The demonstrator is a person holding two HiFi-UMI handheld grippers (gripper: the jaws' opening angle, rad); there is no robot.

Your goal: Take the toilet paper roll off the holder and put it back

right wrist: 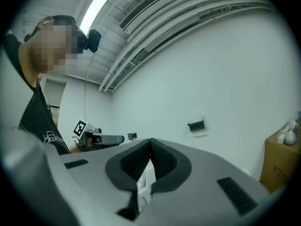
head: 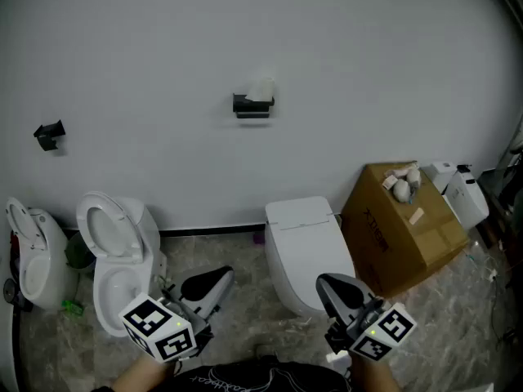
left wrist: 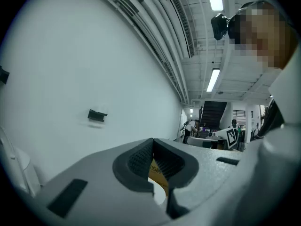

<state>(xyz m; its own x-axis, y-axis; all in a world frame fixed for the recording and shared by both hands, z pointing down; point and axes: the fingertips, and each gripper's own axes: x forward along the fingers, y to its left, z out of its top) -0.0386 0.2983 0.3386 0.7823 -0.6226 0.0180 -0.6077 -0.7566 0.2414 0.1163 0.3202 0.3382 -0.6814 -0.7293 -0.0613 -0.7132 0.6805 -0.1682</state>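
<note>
White wall (head: 163,47) fills most of the head view, w/ pale stone-look floor (head: 245,321) below. Black holder (head: 252,107) is fixed high on the wall, approx centre; toilet paper roll (head: 261,89) sits on top of it, white on white so edges are faint. Second small black bracket (head: 49,134) is on the wall far to the left, well apart from the holder.

Along the wall base, L to R: part of a white toilet (head: 33,256) at the frame edge, open-lid toilet (head: 118,247), closed-lid toilet (head: 304,243), then cardboard box (head: 400,231) w/ a few whitish bits on top (can't tell what). White jugs (head: 462,193) stand just beside the box, R side.

Left gripper (head: 224,275) is low in the head view, near the open-lid toilet, marker cube (head: 159,327) at the person's hand. Its own view shows pads meeting at the tips (left wrist: 153,141), nothing btwn them; holder (left wrist: 97,115) is far off on the wall.

Right gripper (head: 326,282) is low on the R, in front of the closed-lid toilet, w/ its cube (head: 382,331). Jaws are pressed together at the tips (right wrist: 150,142), empty. Holder (right wrist: 196,125) shows distant on the wall; box (right wrist: 282,161) at the R edge.

Both grippers are well apart from the roll.
</note>
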